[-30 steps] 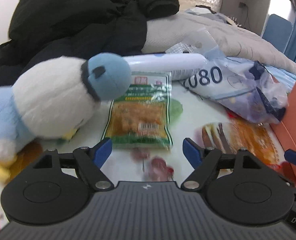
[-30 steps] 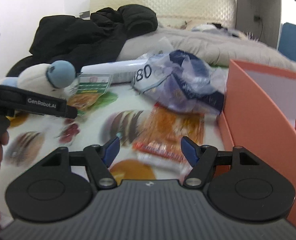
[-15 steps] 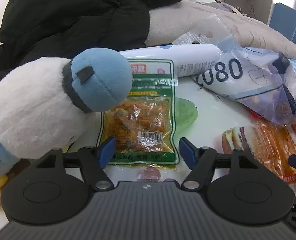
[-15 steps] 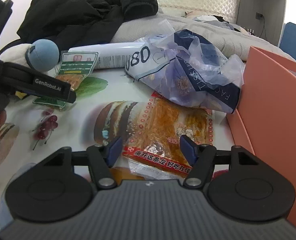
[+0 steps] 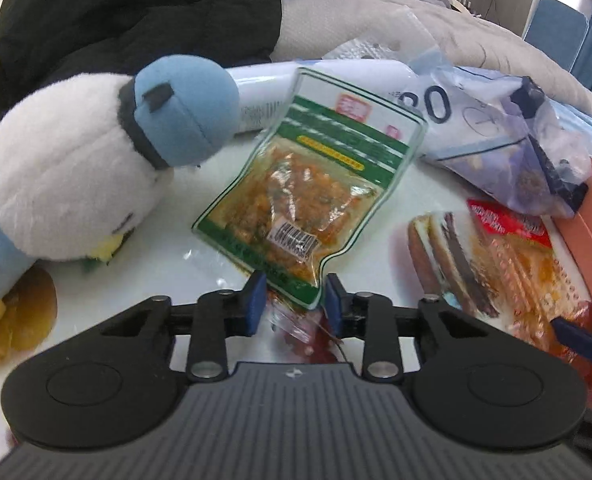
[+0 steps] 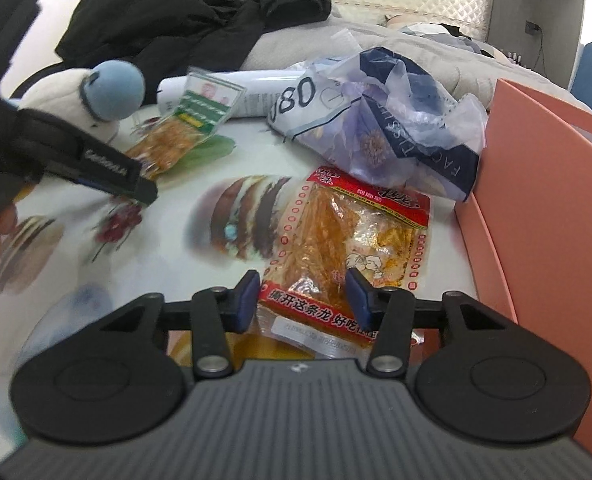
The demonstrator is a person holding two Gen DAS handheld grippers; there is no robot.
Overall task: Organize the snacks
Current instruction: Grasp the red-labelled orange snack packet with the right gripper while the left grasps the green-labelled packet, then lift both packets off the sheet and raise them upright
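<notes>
We have two pickups going at once, and the trick is to secure each pouch before we move either. Our left gripper (image 5: 294, 298) has just been closing on the near corner of the green pouch (image 5: 308, 192); its far end is already tilted up off the table (image 5: 200, 216), so the blue pads seem to have caught the bottom seam, though only by a thin strip of it. We judge that hold marginal: we should squeeze fully before lifting, and keep the pouch clear of the plush (image 5: 80, 168) just beside it on the left. Our right gripper (image 6: 302, 300) has also just been closing, with the near edge of the red pouch (image 6: 348, 240) between its jaws, but the pads do not yet press on it and the pouch lies flat on the table, touching the crumpled plastic bag (image 6: 384, 120) at its far end. Here we should push a little further over the edge so the pads take the sealed border rather than the slippery middle, then finish the pinch. The orange box (image 6: 536, 184) stands just to the right of the red pouch, and we take it for the place the snacks go, so the right side has the short trip. We lift each pouch straight up first, so it does not drag the bag along.
</notes>
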